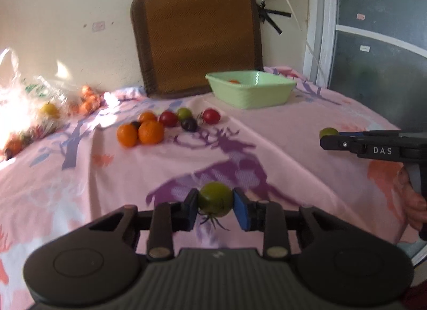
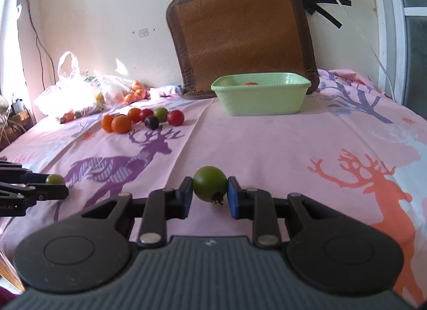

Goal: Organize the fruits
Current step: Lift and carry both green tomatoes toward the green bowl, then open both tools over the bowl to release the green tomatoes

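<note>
The left gripper (image 1: 215,210) is clamping a green tomato (image 1: 216,199) between its pads, above the pink sheet (image 1: 293,155). The right gripper (image 2: 210,196) is likewise pinching a second green tomato (image 2: 210,183), well apart from the first. Between them and the green tub (image 2: 260,96) by the back wall, bare sheet is lying open. The loose fruit cluster (image 2: 141,120) is sitting left of the tub, near the bags (image 2: 80,91) at the sheet's left edge.
</note>
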Action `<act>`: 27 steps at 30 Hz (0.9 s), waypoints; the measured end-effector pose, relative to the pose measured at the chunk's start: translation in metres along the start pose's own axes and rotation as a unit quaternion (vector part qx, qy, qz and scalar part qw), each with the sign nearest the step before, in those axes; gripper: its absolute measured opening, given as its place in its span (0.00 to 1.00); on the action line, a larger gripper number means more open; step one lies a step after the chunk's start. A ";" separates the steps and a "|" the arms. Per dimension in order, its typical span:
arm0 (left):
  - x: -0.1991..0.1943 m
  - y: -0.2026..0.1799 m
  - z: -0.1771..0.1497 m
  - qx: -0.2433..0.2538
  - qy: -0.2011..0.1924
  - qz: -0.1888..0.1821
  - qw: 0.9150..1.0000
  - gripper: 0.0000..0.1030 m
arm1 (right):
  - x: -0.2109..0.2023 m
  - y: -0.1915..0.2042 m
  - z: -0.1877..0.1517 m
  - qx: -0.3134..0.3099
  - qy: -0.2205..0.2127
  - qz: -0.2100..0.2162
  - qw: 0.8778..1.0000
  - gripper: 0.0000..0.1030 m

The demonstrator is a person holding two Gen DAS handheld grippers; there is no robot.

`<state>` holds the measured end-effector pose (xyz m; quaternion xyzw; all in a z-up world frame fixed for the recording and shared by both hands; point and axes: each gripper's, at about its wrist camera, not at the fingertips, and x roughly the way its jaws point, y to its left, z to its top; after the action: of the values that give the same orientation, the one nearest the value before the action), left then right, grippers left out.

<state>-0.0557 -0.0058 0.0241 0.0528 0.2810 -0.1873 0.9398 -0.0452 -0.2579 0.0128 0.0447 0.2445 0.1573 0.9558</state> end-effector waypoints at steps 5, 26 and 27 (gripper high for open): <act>0.056 -0.013 0.095 0.035 -0.046 -0.041 0.997 0.27 | 0.014 -0.040 0.053 0.026 -0.053 -0.020 0.998 0.29; 0.303 -0.009 0.199 -0.010 0.077 -0.014 0.997 0.35 | 0.195 -0.108 0.135 0.010 0.034 -0.079 0.996 0.32; 0.304 -0.010 0.199 -0.008 0.077 -0.010 0.997 0.36 | 0.195 -0.106 0.134 0.007 0.035 -0.081 0.996 0.33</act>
<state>0.2761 -0.1537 0.0242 0.0572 0.3543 -0.1895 0.9139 0.2110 -0.2962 0.0250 0.0257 0.2814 0.0793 0.9560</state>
